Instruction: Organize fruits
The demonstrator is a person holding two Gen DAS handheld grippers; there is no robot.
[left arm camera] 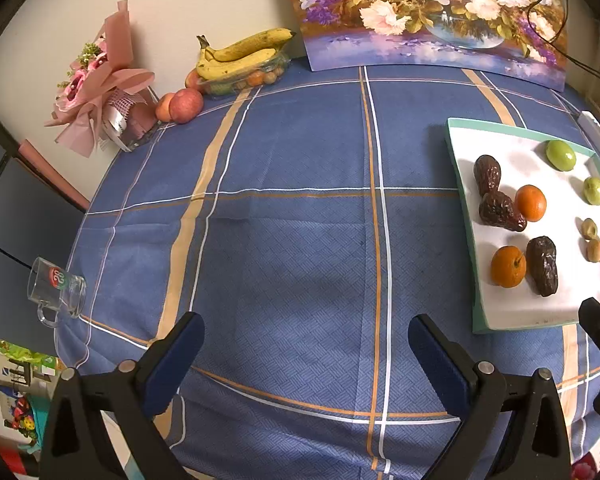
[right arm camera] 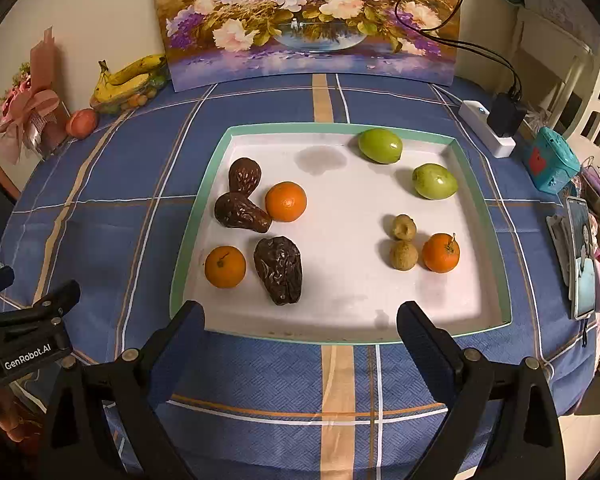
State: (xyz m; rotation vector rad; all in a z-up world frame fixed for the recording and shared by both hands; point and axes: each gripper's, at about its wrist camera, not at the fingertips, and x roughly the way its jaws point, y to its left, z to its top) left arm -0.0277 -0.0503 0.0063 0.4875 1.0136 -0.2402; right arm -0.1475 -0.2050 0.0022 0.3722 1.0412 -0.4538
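Observation:
A white tray with a green rim point(right arm camera: 198, 208) lies on the blue checked tablecloth; it also shows at the right of the left wrist view point(left arm camera: 462, 208). On it lie three dark wrinkled fruits point(right arm camera: 278, 270), three oranges point(right arm camera: 286, 201), two green fruits point(right arm camera: 380, 145) and two small brown fruits point(right arm camera: 403, 255). My right gripper point(right arm camera: 302, 320) is open and empty over the tray's near edge. My left gripper point(left arm camera: 306, 334) is open and empty over bare cloth, left of the tray.
Bananas on a bowl of fruit point(left arm camera: 240, 58), an apple point(left arm camera: 185, 105) and a pink bouquet point(left arm camera: 100, 84) stand at the back left. A glass mug point(left arm camera: 56, 290) lies at the left table edge. A flower painting point(right arm camera: 312, 20), power strip point(right arm camera: 488, 128), teal box point(right arm camera: 550, 164) and phone point(right arm camera: 582, 256) are around.

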